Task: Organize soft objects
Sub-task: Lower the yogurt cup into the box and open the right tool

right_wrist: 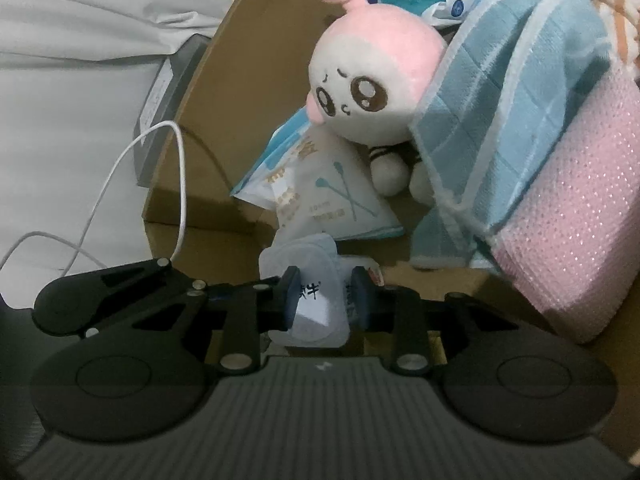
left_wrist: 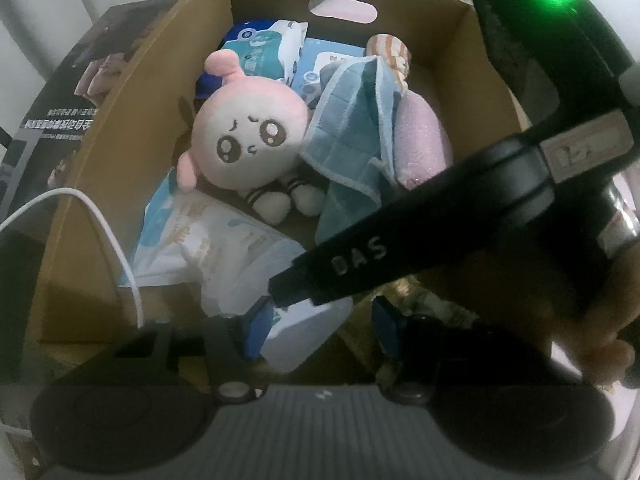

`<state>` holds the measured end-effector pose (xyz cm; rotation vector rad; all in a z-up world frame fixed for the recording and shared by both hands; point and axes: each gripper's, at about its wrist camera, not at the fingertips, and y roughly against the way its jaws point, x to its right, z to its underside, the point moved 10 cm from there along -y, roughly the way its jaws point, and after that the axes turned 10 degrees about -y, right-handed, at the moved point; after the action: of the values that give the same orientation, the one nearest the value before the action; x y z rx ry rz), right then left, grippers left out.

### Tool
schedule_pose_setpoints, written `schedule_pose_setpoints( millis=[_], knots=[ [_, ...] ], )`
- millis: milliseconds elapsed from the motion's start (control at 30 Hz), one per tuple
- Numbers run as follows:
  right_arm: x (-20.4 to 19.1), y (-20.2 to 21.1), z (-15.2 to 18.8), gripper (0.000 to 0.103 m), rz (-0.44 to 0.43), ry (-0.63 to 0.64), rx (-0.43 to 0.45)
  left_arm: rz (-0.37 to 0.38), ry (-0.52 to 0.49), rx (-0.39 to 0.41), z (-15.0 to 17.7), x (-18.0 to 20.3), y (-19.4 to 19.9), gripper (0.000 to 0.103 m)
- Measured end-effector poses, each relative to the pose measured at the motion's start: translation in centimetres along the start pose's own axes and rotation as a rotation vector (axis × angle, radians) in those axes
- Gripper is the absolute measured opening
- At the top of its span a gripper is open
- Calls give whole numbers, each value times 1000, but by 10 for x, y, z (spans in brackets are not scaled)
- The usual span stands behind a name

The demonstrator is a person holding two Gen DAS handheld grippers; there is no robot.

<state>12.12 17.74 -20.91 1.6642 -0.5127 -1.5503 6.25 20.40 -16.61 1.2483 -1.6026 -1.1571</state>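
- In the left wrist view, we look down into a brown cardboard box [left_wrist: 132, 128]. Our landmark is the pink plush toy [left_wrist: 248, 128], which lies face up near the middle of the box.
- Just right of the plush toy, and touching it, hangs a blue towel [left_wrist: 352, 120]. A pink towel [left_wrist: 424, 136] lies on the far side of the blue towel from the toy.
- Past the plush toy's head, near the far wall, we see blue and white packets [left_wrist: 272, 48]. A striped orange cloth [left_wrist: 392, 52] sits beyond the blue towel.
- On the near side of the toy's feet lies a white bag [left_wrist: 216, 240].
- The left gripper [left_wrist: 322, 326] has its jaws apart, and we see nothing pinched between its blue pads. A pale pack sits close to its left pad, but we cannot tell if they touch.
- The right gripper's black body [left_wrist: 440, 224] crosses the view on the near right of the plush toy.
- A white cable [left_wrist: 116, 240] loops over the box wall left of the toy.
- In the right wrist view, the right gripper [right_wrist: 326, 300] squeezes a small clear tissue pack [right_wrist: 312, 292] between both pads, low in the box, on the near side of the plush toy [right_wrist: 372, 80].
- The white bag [right_wrist: 328, 196] with a cotton swab drawing lies under the toy's body.
- The blue towel [right_wrist: 512, 120] drapes right of the toy, over the pink towel [right_wrist: 576, 232].
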Motion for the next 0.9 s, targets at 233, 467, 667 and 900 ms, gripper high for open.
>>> schedule_pose_setpoints(
  millis=[233,467,667,900],
  knots=[
    [-1,33,-8,29,66,25,74,-21,-36,70,-19,-5,12,59],
    [9,111,-43,30,183,46,294,-6,-118,180,-61,13,10,52],
    [26,116,-79,29,279,108,319,2,-192,214,-94,31,-11,34],
    [44,79,-85,25,349,102,203,-11,-216,74,-92,30,-51,24]
  ],
)
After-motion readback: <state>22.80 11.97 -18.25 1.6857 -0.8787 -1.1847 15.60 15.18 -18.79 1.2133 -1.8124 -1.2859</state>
